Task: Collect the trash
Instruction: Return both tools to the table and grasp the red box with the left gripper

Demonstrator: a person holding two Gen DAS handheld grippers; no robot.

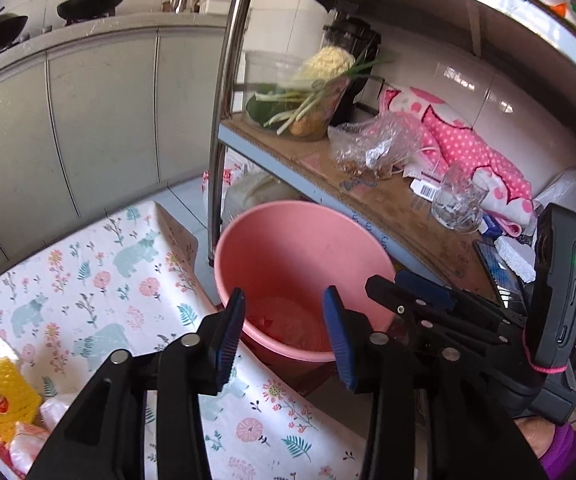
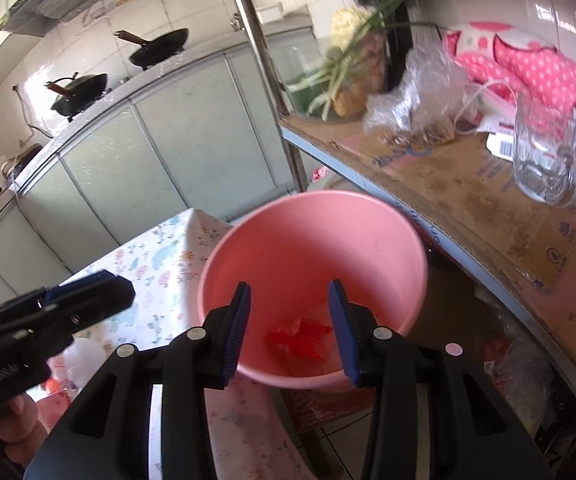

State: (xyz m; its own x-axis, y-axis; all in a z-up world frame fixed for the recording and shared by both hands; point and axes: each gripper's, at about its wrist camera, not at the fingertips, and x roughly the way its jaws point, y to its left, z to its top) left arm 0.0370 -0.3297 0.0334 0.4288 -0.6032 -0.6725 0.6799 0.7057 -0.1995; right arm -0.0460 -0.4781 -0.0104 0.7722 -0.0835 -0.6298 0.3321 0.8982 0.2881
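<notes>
A pink bucket (image 1: 304,252) stands on the floor between the table and the metal shelf; it also shows in the right wrist view (image 2: 320,248). Red and clear plastic trash (image 2: 300,336) lies at its bottom. My left gripper (image 1: 284,332) is open and empty above the bucket's near rim. My right gripper (image 2: 290,326) is open and empty over the bucket. The right gripper shows in the left wrist view (image 1: 416,296) and the left gripper in the right wrist view (image 2: 88,292). On the table lie a yellow mesh piece (image 1: 2,400) and white wrappers (image 1: 54,412).
The table has a floral cloth (image 1: 100,280). The metal shelf (image 1: 388,200) holds a glass (image 2: 548,160), a clear plastic bag (image 1: 372,144), vegetables (image 1: 312,96) and pink cloth (image 1: 468,144). Grey cabinets (image 1: 88,120) with woks (image 1: 90,2) stand behind.
</notes>
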